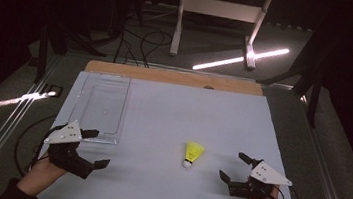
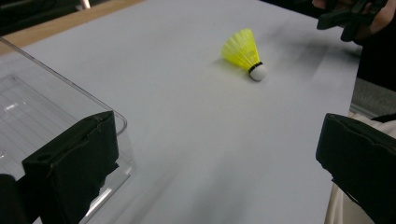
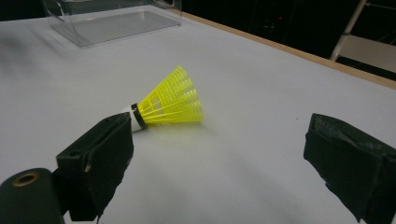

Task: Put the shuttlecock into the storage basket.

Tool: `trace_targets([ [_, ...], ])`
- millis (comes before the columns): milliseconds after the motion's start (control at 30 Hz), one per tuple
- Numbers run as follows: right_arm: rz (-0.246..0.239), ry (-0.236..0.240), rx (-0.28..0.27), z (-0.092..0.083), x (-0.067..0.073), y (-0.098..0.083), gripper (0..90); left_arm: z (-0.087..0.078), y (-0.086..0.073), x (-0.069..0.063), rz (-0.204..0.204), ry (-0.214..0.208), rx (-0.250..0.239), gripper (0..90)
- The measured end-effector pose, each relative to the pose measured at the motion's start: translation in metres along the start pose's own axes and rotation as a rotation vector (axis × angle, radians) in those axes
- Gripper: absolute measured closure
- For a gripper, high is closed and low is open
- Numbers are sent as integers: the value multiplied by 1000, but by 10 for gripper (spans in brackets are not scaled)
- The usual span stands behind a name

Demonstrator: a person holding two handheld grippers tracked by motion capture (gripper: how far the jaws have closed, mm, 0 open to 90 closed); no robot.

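I see one yellow shuttlecock [image 1: 193, 154] and one clear tray [image 1: 100, 108] on the counter [image 1: 154, 192], between my left gripper [image 1: 92, 147] and right gripper [image 1: 232, 166], both jaws spread, empty.

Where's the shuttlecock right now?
In the high view, the shuttlecock lies on the table, right of centre, just left of the open right gripper.

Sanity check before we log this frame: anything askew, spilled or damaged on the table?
Nothing stands out. The yellow shuttlecock lies on its side on the white table top, skirt intact. The clear plastic tray sits flat near the left edge. Left gripper and right gripper are open and hold nothing.
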State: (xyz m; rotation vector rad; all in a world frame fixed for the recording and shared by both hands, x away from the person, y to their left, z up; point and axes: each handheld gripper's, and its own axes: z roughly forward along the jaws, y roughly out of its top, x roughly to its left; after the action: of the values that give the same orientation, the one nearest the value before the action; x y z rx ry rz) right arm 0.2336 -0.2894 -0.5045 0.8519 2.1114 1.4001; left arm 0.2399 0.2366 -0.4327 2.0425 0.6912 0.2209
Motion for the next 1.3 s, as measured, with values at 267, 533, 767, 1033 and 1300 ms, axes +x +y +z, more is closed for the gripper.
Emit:
trace_targets([
  [267,0,-1,-3,0,0,0,86,3,8,-3,22,-13,66,0],
  [533,2,7,1,1,1,0,86,10,12,-8,53,-11,148,0],
  [767,1,9,6,2,1,0,86,21,14,-15,83,-34,273,0],
  [1033,-8,9,14,2,2,0,86,32,12,-22,70,-41,354,0],
  [1300,-11,7,14,2,2,0,86,48,17,-38,77,-41,420,1],
])
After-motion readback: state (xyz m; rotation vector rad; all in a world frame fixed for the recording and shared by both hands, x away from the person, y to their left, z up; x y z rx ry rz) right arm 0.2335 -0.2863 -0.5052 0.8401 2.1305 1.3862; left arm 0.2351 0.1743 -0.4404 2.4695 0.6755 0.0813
